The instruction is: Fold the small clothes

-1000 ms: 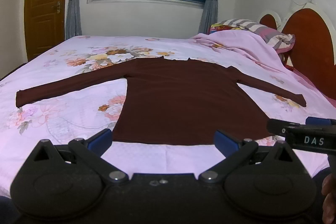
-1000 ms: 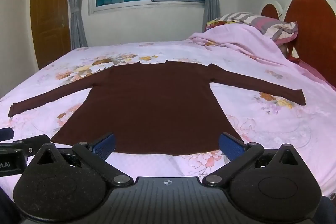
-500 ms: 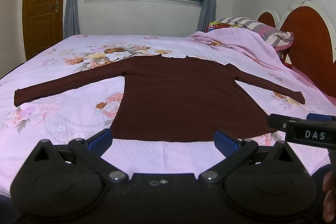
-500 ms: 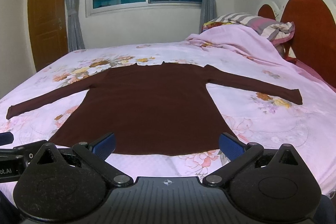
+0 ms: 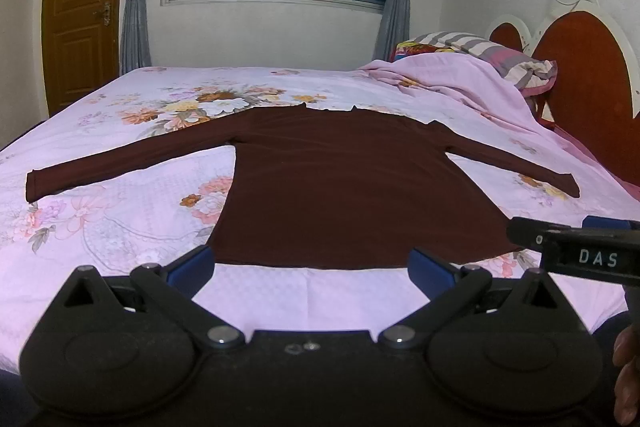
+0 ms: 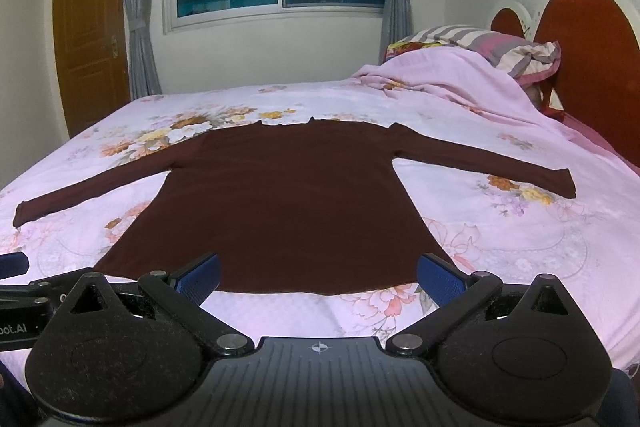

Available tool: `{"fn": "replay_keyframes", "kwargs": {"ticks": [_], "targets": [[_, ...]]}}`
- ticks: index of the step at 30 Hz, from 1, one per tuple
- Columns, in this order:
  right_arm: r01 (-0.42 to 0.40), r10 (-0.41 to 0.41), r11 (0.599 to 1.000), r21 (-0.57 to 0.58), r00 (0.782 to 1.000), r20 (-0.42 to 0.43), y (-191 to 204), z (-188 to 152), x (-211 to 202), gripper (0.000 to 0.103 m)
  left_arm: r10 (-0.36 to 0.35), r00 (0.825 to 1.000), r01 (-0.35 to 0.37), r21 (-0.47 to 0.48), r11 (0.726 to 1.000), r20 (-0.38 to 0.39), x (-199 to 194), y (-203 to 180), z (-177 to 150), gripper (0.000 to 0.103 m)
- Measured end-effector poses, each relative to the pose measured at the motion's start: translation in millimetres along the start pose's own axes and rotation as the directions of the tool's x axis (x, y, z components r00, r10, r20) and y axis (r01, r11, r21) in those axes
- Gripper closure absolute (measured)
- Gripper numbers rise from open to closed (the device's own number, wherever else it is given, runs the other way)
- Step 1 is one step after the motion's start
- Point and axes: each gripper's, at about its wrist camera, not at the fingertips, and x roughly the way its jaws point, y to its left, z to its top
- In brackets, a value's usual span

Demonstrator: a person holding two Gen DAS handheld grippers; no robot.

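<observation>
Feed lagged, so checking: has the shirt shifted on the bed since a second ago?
No. The shirt lies flat, its cuffs by the same flowers on the bedspread.

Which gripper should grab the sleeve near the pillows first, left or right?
Probably the right gripper. It sits on that side of the dark maroon long-sleeved top, nearer the sleeve that points toward the striped pillow. Both grippers have their jaws open and empty.

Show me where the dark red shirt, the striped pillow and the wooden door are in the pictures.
dark red shirt (image 6: 280,203): right wrist view, middle of its body.
striped pillow (image 6: 496,45): right wrist view, on its striped top by the headboard.
wooden door (image 5: 80,11): left wrist view, on its upper panel.
</observation>
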Motion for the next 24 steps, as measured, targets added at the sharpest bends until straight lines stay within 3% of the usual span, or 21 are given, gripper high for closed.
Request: {"fn": "replay_keyframes", "kwargs": {"ticks": [24], "targets": [[0.0, 0.0, 1.0, -0.004, 1.0, -0.005, 1.8, -1.5, -0.9, 0.0, 0.005, 1.0, -0.005, -0.003, 1.0, 0.003, -1.7, -2.5, -4.2, 0.0]]}}
